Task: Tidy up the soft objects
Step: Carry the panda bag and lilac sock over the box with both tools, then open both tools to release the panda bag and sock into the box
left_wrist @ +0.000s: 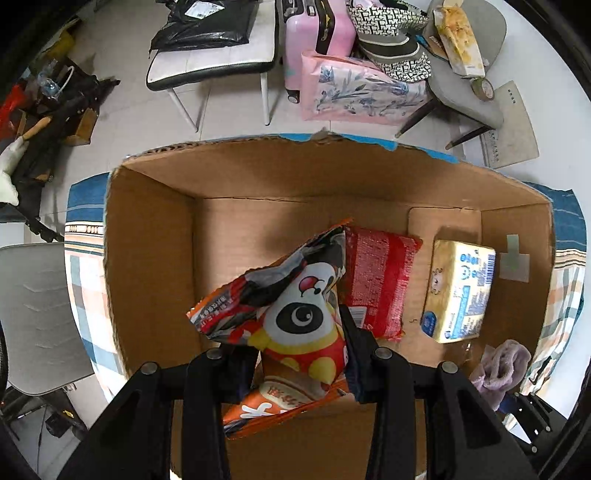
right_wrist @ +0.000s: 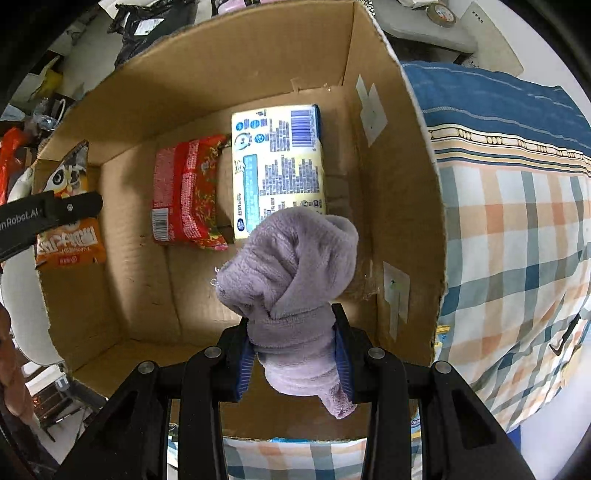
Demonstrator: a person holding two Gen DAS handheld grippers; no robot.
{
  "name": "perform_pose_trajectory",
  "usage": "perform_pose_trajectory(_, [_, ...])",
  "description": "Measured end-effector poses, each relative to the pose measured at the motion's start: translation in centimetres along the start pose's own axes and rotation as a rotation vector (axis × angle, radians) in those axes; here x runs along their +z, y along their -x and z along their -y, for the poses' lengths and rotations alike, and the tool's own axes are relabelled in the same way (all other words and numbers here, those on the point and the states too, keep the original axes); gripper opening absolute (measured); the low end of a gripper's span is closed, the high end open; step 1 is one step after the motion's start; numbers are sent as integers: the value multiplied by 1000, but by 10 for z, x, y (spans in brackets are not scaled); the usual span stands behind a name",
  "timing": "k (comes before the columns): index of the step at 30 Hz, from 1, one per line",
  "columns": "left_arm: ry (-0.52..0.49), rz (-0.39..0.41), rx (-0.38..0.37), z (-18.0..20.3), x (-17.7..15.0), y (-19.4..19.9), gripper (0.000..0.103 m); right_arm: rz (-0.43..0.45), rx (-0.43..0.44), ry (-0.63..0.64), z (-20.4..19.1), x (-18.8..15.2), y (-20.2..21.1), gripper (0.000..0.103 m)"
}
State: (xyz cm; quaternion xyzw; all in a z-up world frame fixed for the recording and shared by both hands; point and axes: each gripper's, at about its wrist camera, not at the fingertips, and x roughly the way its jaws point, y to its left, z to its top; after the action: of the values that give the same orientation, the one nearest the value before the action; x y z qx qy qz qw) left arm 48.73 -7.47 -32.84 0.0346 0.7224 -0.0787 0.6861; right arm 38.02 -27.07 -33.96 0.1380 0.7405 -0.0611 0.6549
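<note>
Two items already lie on the floor of the cardboard box (right_wrist: 406,184): red packet (right_wrist: 186,192) and tissue pack (right_wrist: 279,166). Two still in the air over the box: panda snack bag (left_wrist: 295,317) clamped in the left gripper (left_wrist: 301,365), purple fleece cloth (right_wrist: 291,280) pinched in the right gripper (right_wrist: 293,354). Both grippers angle down into the opening. Box sits on a plaid bedspread (right_wrist: 517,229). Judging it past halfway; both releases remain.

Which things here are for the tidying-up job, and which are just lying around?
For the job: cardboard box, panda snack bag in the left gripper, purple fuzzy cloth in the right gripper, red packet, tissue pack.

Lying about: pink suitcase, black bag, chairs.
</note>
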Motion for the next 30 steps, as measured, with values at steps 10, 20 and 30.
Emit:
perform_pose_trajectory(10, [20,-34,14,-7,12,-11,39,-29,-22,9,-10,12,-10,49])
perform_pose_trajectory(20, [34,19,0,-12,-4,11,56,1,-24,23,-17,5,7,66])
perform_pose_trajectory(30, [33,141,-17,-19,-69,51,99,96,-55,90,-22,-28,31,103])
